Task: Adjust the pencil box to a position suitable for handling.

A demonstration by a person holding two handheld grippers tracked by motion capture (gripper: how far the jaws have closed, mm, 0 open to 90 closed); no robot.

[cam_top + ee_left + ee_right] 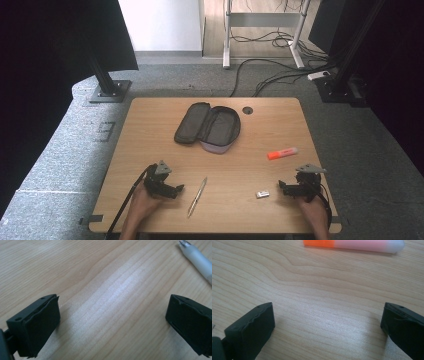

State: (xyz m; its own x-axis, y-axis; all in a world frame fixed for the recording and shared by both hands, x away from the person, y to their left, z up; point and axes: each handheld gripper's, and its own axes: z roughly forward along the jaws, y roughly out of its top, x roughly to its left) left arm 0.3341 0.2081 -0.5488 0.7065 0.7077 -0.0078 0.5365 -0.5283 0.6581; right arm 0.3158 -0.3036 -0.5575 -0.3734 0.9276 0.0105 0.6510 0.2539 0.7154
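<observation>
An open black pencil case (207,127) lies at the middle back of the wooden table (260,130). An orange highlighter (282,153) lies to its right, and its orange and pale body (354,243) runs across the top of the right gripper view. A silver pen (197,196) lies near the front, and its white tip (197,258) shows at the top right of the left gripper view. A small white block (262,194) sits right of the pen. My left gripper (176,189) (113,312) rests low over bare wood, open. My right gripper (284,188) (328,315) stands open over bare wood too.
A round cable hole (247,110) sits in the table beside the pencil case. Beyond the table, cables (280,70) trail over grey carpet, with a stand base (110,91) at the left and desk legs (227,35) at the back.
</observation>
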